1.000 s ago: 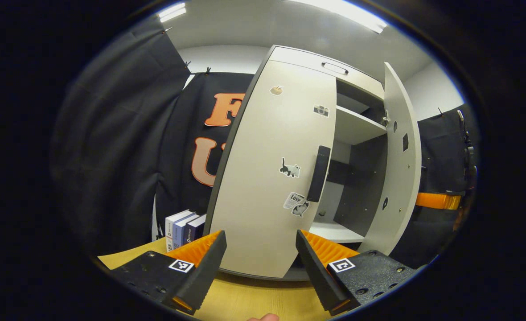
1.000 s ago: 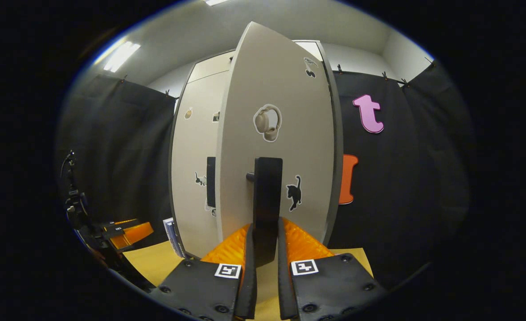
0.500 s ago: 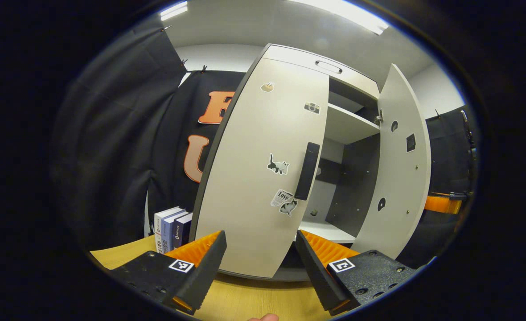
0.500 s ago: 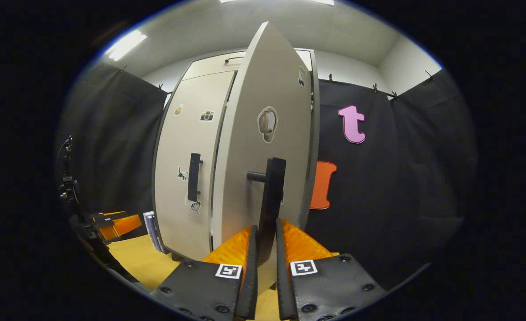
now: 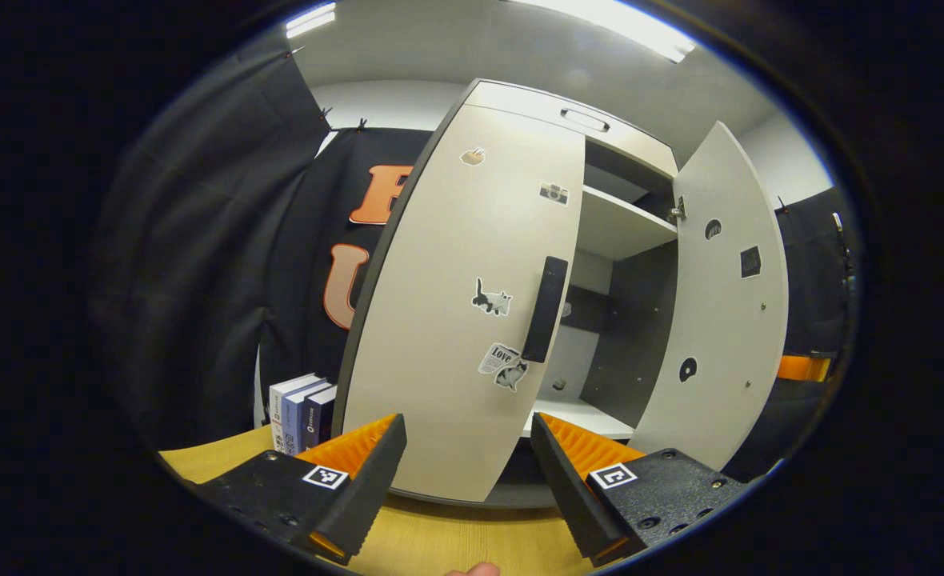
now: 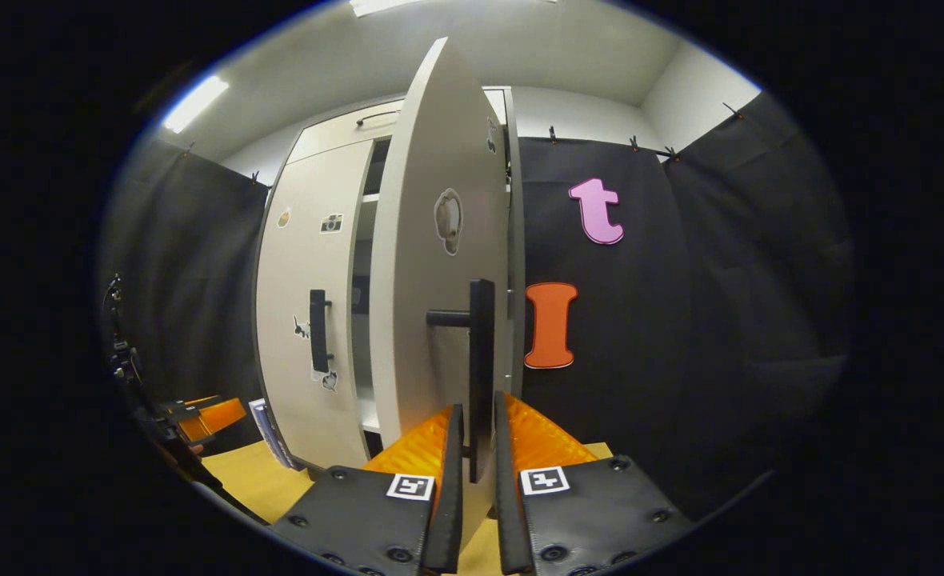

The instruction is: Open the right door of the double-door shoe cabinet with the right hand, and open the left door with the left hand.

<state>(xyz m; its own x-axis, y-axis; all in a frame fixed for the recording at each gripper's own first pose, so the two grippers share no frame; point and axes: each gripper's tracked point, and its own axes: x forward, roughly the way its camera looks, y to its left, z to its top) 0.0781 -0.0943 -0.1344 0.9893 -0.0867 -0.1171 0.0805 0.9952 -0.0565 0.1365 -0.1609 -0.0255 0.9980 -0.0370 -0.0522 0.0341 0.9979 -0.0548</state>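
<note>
The pale grey right door (image 6: pixel 432 264) of the shoe cabinet stands swung wide, the right gripper (image 6: pixel 472 472) with its jaws clamped on its black bar handle (image 6: pixel 482 360). The left door (image 5: pixel 456 320) stays closed; the left gripper (image 5: pixel 468 480) waits near its handle (image 5: pixel 544 308), jaws apart.

walls: black cloth (image 6: pixel 720 264) hung by clips on both sides of the booth | above cloth: white wall (image 5: pixel 392 104) | ceiling (image 6: pixel 568 48): white, lit by strip lights (image 5: pixel 309 19) | counter (image 5: pixel 440 544): yellow wood grain | beside cloth: row of upright books (image 5: pixel 300 404) stood on the counter
</note>
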